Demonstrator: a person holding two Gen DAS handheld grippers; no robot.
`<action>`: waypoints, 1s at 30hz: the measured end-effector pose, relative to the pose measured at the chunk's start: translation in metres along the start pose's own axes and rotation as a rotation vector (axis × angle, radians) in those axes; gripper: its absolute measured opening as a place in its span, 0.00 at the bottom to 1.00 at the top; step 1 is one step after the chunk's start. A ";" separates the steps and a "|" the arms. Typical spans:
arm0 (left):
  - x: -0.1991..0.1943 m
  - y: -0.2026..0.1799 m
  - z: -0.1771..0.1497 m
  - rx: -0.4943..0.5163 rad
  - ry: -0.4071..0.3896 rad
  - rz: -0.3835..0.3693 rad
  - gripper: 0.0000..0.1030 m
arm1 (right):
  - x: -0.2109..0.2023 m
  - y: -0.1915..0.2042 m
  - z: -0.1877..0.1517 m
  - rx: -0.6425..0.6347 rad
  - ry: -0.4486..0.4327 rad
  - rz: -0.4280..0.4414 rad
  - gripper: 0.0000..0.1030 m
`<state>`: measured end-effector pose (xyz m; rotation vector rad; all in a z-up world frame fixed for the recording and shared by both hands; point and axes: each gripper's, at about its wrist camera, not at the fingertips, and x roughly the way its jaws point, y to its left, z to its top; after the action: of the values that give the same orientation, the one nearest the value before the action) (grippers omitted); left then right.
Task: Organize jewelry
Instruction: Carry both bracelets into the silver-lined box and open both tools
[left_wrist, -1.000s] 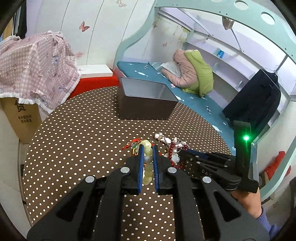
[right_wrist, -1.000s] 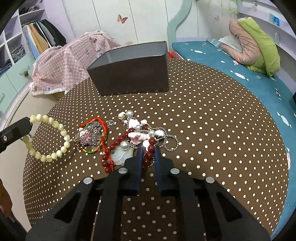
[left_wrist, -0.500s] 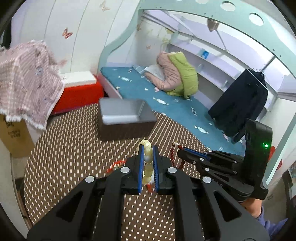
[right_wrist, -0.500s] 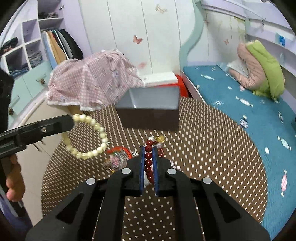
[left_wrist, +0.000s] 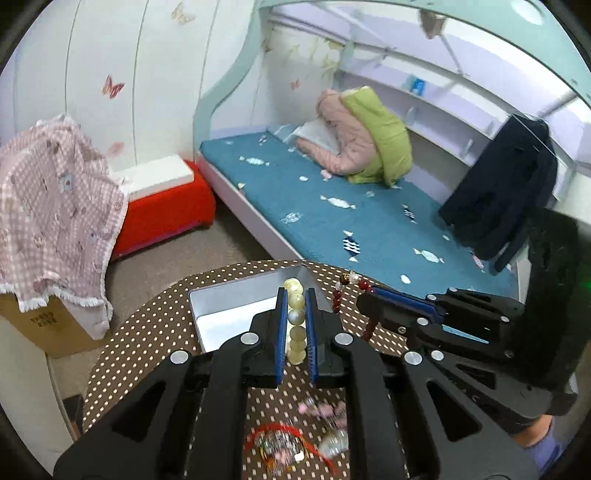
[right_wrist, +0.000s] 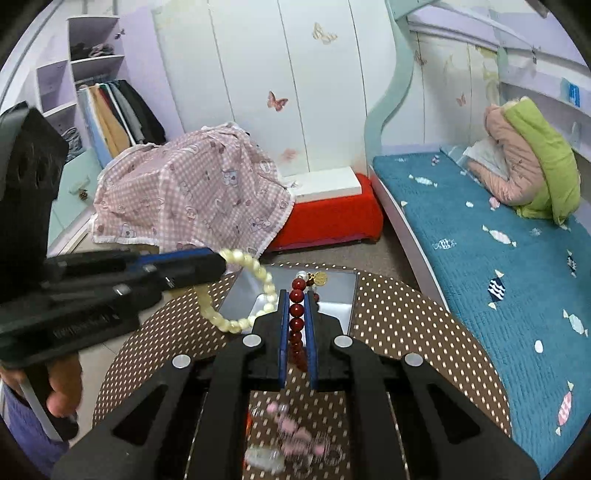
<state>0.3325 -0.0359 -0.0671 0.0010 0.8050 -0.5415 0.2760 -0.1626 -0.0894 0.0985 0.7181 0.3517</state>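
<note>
Now both bracelets hang lifted over the box (left_wrist: 236, 314), each gripper clamped.

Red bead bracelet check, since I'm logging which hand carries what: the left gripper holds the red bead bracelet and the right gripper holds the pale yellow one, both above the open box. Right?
Not quite: the holds are swapped. The left gripper pinches the pale yellow bracelet, and the right gripper pinches the red bead bracelet. Each wrist view shows its own strand between the fingers, with the open box just beyond.
</note>
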 end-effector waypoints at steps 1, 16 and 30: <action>0.013 0.004 0.003 -0.007 0.022 0.007 0.09 | 0.006 -0.002 0.003 0.002 0.008 -0.005 0.07; 0.113 0.045 -0.027 -0.093 0.214 0.059 0.10 | 0.087 -0.010 0.000 -0.009 0.174 -0.006 0.07; 0.089 0.054 -0.023 -0.110 0.147 0.143 0.40 | 0.112 -0.013 0.003 0.019 0.251 0.007 0.10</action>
<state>0.3918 -0.0256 -0.1551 -0.0027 0.9696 -0.3648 0.3597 -0.1353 -0.1602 0.0754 0.9697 0.3673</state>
